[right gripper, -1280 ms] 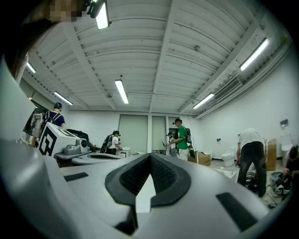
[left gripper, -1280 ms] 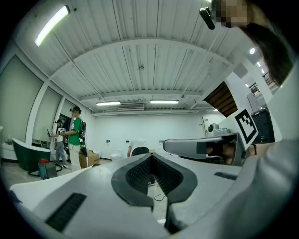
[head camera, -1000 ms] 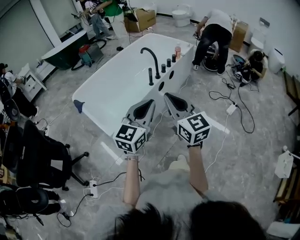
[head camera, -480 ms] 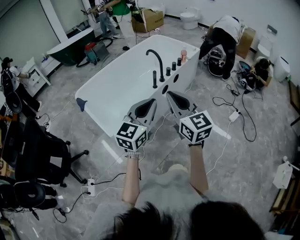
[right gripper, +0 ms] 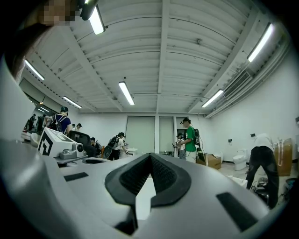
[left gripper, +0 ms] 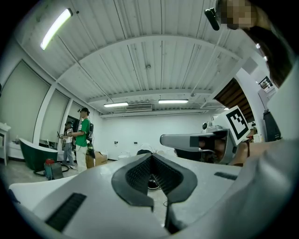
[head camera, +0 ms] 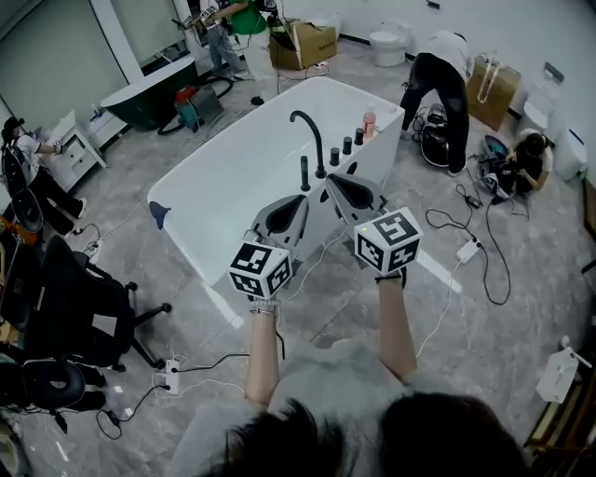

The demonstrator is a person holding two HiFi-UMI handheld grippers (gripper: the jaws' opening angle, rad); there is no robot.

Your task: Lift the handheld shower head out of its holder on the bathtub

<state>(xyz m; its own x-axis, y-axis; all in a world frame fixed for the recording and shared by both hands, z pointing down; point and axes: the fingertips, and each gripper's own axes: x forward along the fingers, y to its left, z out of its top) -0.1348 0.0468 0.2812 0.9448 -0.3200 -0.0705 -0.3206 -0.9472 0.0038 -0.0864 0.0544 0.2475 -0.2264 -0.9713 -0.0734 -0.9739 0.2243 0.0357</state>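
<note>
Although the room is crowded, one white freestanding bathtub (head camera: 223, 177) fills the middle of the grey floor (head camera: 521, 307) in the head view. One dark green bathtub (head camera: 140, 101) stands well apart at the far left wall. I can count four other people: one bent over (head camera: 443, 76) beyond the tub's far corner, one crouching (head camera: 521, 160) at the right, one in a green shirt (head camera: 235, 15) at the back and one (head camera: 26, 177) at the left. Two black office chairs (head camera: 79, 307) stand at the left, two cardboard boxes (head camera: 313, 43) at the back wall, and one white toilet (head camera: 386, 43) between them.

The person holds two grippers level on the near side of the tub. The left gripper (head camera: 303, 199) has its jaws pressed together with nothing between them. The right gripper (head camera: 329, 178) is closed in the same way and also empty. Each carries one marker cube (head camera: 261, 270).

On the long rim of the tub that faces the person stands one black curved spout (head camera: 311, 130). Just beside it, toward the near corner, the one black handheld shower head (head camera: 304, 173) sits upright in its holder. It is close to both grippers' tips, and neither jaw pair is on it. Beyond the spout three black knobs (head camera: 346, 145) follow in a row along the same rim. One pink bottle (head camera: 370, 123) stands near the far corner.
</note>
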